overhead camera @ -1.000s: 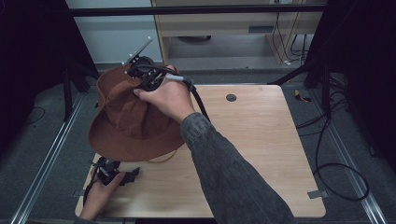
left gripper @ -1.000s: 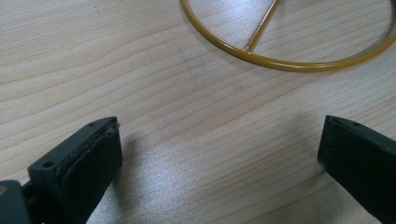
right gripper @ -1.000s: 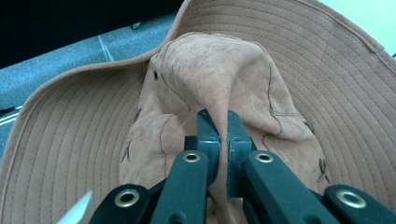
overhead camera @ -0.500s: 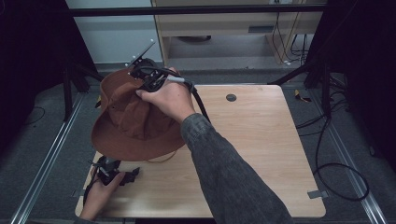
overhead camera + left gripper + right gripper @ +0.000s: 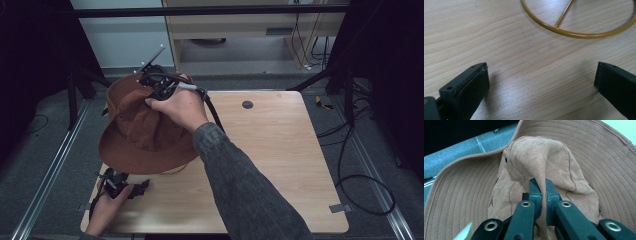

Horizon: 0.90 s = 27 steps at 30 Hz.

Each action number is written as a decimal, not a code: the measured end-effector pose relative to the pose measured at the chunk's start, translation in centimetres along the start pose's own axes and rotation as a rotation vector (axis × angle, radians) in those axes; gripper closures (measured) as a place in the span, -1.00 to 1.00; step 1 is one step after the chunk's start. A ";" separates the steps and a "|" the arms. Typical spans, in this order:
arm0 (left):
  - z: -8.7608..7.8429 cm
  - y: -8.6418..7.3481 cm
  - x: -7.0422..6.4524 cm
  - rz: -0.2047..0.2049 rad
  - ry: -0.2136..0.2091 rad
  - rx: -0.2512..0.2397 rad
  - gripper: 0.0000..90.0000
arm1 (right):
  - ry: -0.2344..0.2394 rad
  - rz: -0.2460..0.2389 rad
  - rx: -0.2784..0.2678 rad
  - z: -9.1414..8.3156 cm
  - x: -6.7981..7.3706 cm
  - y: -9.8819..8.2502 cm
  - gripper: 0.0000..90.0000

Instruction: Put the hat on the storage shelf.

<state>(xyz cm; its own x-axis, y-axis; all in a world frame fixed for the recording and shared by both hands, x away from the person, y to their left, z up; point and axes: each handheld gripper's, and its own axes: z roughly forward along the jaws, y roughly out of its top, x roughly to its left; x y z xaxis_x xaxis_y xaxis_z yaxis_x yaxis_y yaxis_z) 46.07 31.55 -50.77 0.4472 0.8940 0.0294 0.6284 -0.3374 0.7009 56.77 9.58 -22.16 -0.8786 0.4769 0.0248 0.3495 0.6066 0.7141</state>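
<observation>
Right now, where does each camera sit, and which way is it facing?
High view: above the person's side, facing forward and down on the table; shows both forearms, brown hat, right gripper, left gripper.
Left gripper view: on the left gripper, facing the tabletop and a yellow ring; jaws apart.
Right gripper view: on the right gripper, pinching the hat's crown.
Shared: the hat, in the high and right gripper views.

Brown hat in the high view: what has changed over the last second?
Very little. The brown hat has shifted slightly, staying lifted over the table's left side, its crown pinched in the right hand-held gripper. The left hand-held gripper stays open, low at the table's near left corner, close to a yellow ring.
</observation>
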 end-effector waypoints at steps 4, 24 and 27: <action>0.0 0.0 0.0 0.000 0.000 0.002 -1.00 | 0.001 -0.001 0.004 0.3 0.1 0.0 0.94; 0.0 0.0 0.0 0.000 0.002 0.001 -1.00 | 0.002 0.010 0.005 1.0 -0.1 0.0 0.93; 0.0 0.0 0.0 0.000 0.002 0.002 -1.00 | 0.002 0.016 0.004 1.2 -0.2 0.0 0.93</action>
<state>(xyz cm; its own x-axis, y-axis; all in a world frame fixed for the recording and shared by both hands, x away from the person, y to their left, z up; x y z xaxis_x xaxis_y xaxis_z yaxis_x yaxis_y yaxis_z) 46.06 31.54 -50.76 0.4459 0.8946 0.0309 0.6294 -0.3379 0.6998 57.37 10.21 -22.95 -0.8737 0.4850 0.0377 0.3647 0.6017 0.7106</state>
